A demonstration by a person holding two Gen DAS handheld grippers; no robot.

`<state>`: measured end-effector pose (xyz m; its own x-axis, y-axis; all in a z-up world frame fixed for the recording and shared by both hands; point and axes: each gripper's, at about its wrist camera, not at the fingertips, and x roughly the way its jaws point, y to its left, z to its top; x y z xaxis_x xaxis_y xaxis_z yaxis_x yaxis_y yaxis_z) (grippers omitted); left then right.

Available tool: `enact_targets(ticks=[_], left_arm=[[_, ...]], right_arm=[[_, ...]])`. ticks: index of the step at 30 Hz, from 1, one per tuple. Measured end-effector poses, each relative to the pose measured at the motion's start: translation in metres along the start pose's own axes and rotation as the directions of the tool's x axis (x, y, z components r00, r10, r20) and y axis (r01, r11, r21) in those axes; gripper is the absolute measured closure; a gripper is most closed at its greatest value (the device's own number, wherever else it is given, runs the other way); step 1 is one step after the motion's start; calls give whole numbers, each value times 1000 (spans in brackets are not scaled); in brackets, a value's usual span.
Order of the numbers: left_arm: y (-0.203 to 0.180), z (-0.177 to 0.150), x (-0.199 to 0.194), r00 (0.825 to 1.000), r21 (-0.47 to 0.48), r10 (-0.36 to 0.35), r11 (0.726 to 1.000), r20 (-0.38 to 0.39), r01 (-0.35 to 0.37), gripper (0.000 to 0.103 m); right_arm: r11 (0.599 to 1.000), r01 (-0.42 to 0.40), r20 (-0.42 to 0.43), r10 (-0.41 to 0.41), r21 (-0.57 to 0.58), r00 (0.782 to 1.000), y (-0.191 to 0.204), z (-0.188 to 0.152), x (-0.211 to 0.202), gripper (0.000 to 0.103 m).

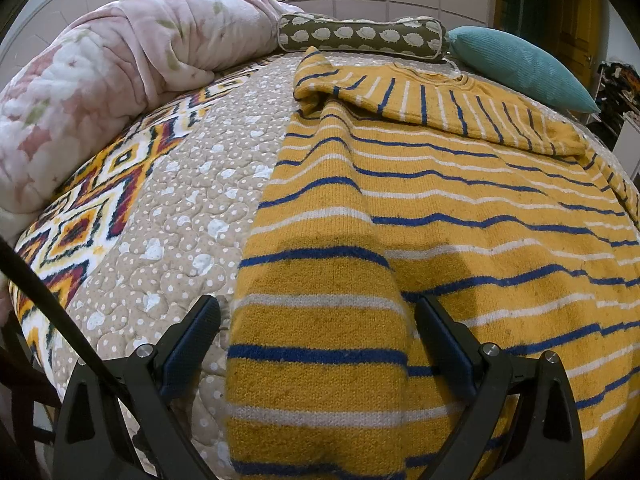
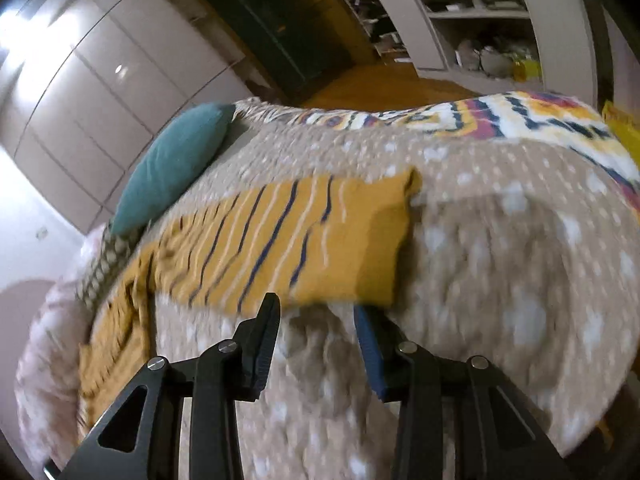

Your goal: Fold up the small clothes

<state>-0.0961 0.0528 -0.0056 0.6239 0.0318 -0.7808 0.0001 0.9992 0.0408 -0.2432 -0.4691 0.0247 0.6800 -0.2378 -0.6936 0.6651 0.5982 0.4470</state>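
A mustard yellow sweater (image 1: 440, 208) with blue and white stripes lies spread on the bed. Its left sleeve is folded down over the body, and the far sleeve lies across the top. My left gripper (image 1: 318, 314) is open, with one finger on each side of the folded sleeve near the hem, not closed on it. In the right wrist view, blurred by motion, the sweater's other sleeve (image 2: 320, 236) stretches out over the bedspread. My right gripper (image 2: 316, 320) is open and empty just in front of that sleeve's edge.
The bed has a beige dotted quilt (image 1: 180, 216) with a patterned border (image 1: 88, 216). A pink blanket (image 1: 100, 80), a hedgehog-print bolster (image 1: 360, 36) and a teal cushion (image 1: 520, 64) lie at the far side. Wardrobes (image 2: 100, 92) and shelves (image 2: 480, 20) stand beyond the bed.
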Motion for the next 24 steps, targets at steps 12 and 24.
enact_targets(ticks=[12,24], left_arm=[[27,17,-62,989,-43,-62,997,135,68,7],[76,8,-77,980,-143,-84,983,181,110,7]], right_arm=[[973,135,128,-112,-190,985,77,92,-7,96],[646,-319,-202,250,-694,947,424,-71,57,97]])
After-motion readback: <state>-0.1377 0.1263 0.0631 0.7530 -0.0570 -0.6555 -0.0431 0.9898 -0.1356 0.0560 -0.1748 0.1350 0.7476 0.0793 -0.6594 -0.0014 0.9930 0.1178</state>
